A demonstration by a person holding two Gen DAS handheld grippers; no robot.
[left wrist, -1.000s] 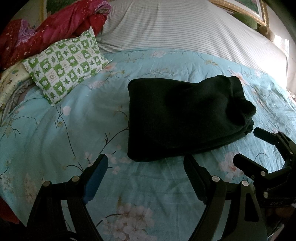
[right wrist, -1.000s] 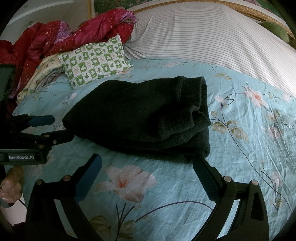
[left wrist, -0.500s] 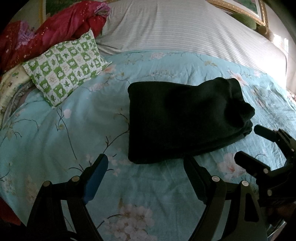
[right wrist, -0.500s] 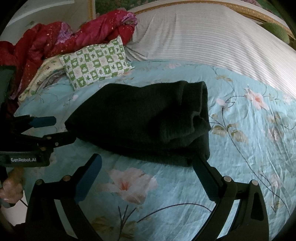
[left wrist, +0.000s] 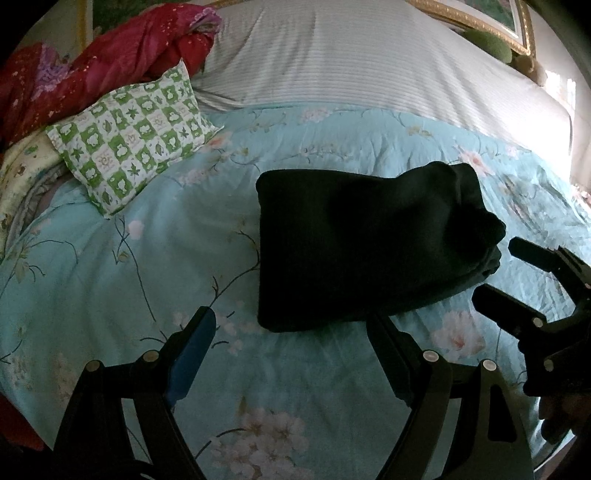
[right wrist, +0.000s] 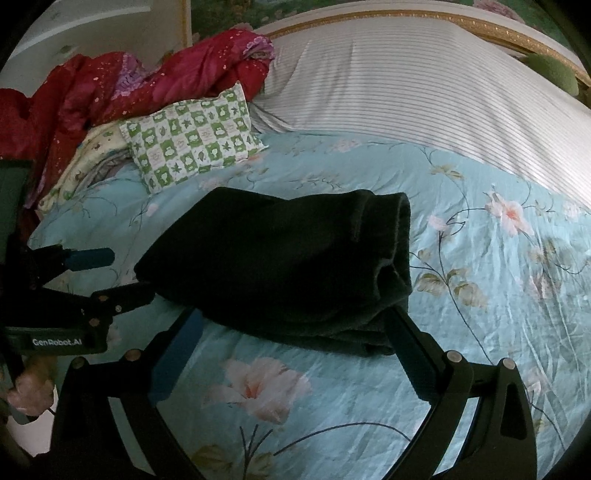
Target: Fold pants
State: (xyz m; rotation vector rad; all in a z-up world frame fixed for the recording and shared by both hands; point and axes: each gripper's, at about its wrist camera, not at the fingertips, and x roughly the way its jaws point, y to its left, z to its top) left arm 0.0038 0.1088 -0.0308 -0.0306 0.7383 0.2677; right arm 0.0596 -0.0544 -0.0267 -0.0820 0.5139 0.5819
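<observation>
The black pants [left wrist: 365, 243] lie folded in a thick rectangle on the turquoise floral bedspread [left wrist: 147, 258]. They also show in the right wrist view [right wrist: 288, 262], waistband end at the right. My left gripper [left wrist: 291, 325] is open and empty, just in front of the pants' near edge. My right gripper [right wrist: 295, 321] is open and empty, its fingers at the pants' near edge; I cannot tell if they touch. The right gripper also shows at the right of the left wrist view [left wrist: 502, 269], beside the pants. The left gripper shows at the left of the right wrist view [right wrist: 118, 273].
A green-and-white checked pillow [left wrist: 136, 136] lies at the back left, with a red quilt [left wrist: 110, 62] heaped behind it. A striped white sheet [left wrist: 369, 62] covers the far half of the bed. A gold-framed headboard [right wrist: 443, 22] runs along the back.
Both grippers have drawn back and up a little from the pants, which appear lower in the views. Both stay open. The pants have not moved.
</observation>
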